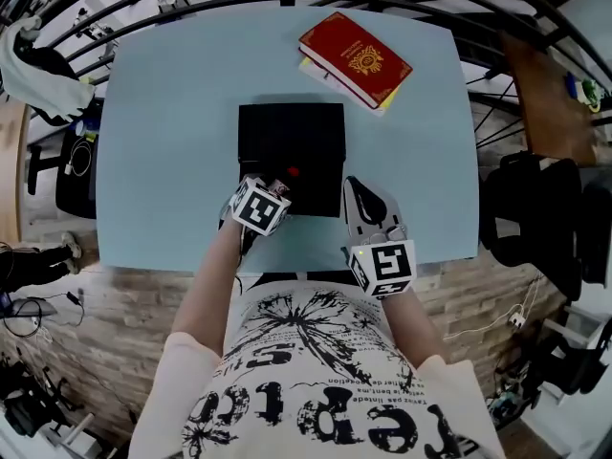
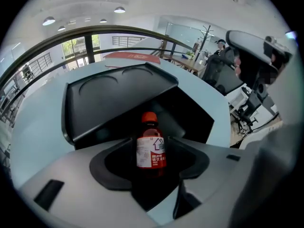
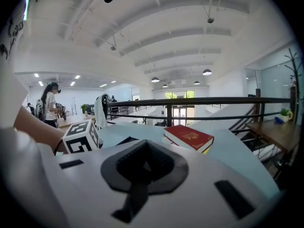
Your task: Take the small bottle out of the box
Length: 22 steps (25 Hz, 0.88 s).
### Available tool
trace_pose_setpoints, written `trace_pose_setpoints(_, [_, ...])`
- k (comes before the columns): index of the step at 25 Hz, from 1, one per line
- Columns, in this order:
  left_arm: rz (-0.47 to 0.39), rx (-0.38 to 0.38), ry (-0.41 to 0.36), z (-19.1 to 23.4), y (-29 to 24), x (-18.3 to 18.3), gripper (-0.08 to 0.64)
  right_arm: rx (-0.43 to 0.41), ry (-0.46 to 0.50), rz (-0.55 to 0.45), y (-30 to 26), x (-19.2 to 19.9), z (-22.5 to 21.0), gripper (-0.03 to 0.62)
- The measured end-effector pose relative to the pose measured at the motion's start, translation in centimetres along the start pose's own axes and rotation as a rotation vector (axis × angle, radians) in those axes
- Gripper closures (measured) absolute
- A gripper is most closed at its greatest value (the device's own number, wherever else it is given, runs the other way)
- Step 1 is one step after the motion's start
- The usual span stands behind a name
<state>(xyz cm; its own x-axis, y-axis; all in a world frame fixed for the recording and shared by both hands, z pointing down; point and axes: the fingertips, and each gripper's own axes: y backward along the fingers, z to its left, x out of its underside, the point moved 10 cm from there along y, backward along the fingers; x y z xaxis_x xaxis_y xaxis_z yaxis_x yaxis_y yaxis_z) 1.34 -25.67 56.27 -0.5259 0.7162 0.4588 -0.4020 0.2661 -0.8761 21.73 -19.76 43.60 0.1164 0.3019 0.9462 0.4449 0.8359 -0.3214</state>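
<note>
The small brown bottle with a red cap and white label (image 2: 151,146) stands upright inside the open black box (image 1: 287,132) on the pale blue tabletop (image 1: 163,142), near the box's near edge. The left gripper (image 1: 275,185) has its jaws wide on either side of the bottle, not pressing it. The right gripper (image 3: 141,161) rests just beside the box, jaws together and empty.

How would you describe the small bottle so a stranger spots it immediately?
Find the pale blue table, then the black box at its middle. At the box's near side stands the small bottle, the only upright thing, red-capped with a white label.
</note>
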Motion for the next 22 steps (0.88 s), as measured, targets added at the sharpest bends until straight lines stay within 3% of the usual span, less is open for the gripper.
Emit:
trace_pose_setpoints(9, [0.149,0.038,-0.099,-0.7,-2.2,-1.3,0.31,0.043,0.003,0.006,0.4,0.1,0.0,0.583])
trace_pose_setpoints(12, [0.194,0.074,-0.08,-1.2,-3.5,-1.2,0.311,0.055,0.004,0.006,0.4,0.2,-0.2,0.583])
trace_pose_setpoints(22, [0.167,0.071,-0.084,-1.0,-3.5,-0.9,0.328,0.088,-0.009,0.008,0.9,0.3,-1.0,0.583])
